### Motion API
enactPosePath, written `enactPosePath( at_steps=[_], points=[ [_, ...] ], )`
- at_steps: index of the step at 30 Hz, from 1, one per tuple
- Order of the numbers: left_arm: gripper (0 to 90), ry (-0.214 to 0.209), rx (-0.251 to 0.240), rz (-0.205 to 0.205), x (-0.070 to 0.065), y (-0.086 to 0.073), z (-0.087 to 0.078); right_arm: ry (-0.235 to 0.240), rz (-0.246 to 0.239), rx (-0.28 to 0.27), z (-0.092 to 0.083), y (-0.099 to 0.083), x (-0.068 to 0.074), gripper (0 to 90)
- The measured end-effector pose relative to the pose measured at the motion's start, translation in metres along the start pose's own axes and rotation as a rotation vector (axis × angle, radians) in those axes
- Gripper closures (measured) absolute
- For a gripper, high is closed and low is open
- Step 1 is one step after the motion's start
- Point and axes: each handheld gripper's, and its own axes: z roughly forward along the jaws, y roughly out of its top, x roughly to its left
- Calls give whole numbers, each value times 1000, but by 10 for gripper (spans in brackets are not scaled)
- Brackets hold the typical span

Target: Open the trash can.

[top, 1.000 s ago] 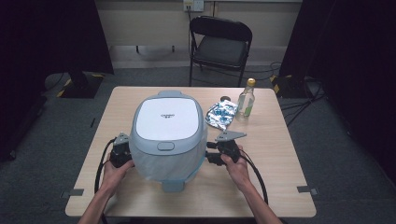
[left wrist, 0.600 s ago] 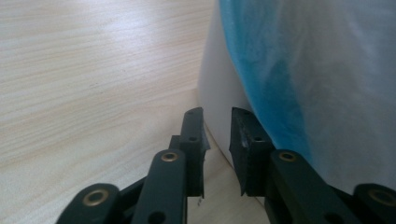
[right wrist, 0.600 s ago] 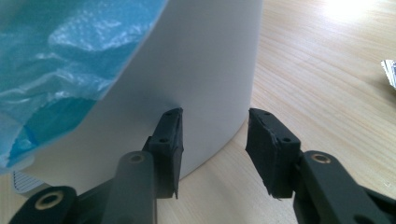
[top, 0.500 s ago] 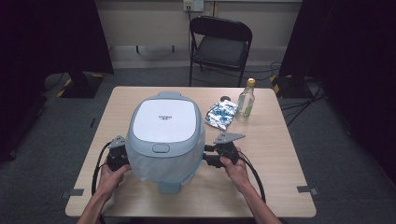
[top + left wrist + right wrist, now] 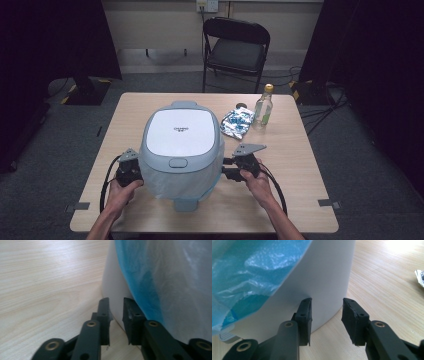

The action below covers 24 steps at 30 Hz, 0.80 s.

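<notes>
Closed white cooker [image 5: 181,150], film-wrapped, mid-table

both grippers' fingers [image 5: 304,315] closed in beside the rice cooker [image 5: 180,145].

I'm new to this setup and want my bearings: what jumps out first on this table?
A big white and pale-blue rice cooker dominates the table's middle, thin plastic film draped round its lower body. The left gripper and right gripper flank its sides. Behind it, to the right, lie a crumpled foil packet and a small bottle.

Rice cooker [image 5: 181,150] mid-table [image 5: 300,165], a gripper at each flank.
Left gripper [image 5: 131,167] at centre-left of frame, right gripper [image 5: 235,167] centre-right; foil packet [image 5: 236,122] and bottle [image 5: 263,106] upper right; chair [image 5: 235,47] behind, top centre.
</notes>
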Motion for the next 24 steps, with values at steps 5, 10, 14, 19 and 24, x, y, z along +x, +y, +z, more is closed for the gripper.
enactPosePath(
  at_steps=[5,10,14,19,24],
  points=[
    [497,68,32,21,8,1,4,-5,29,30,4,2,-9,452],
    [352,93,96,1,26,-8,4,-15,70,58,0,3,-18,405],
    [288,153,125,6,38,-17,-3,-30,73,46,-12,5,-20,366],
    [222,167,129,34,45,-21,-8,-29,65,12,-28,7,-22,342],
    [198,219,118,115,43,-25,-4,-67,69,11,-40,11,-17,354]
  ],
)
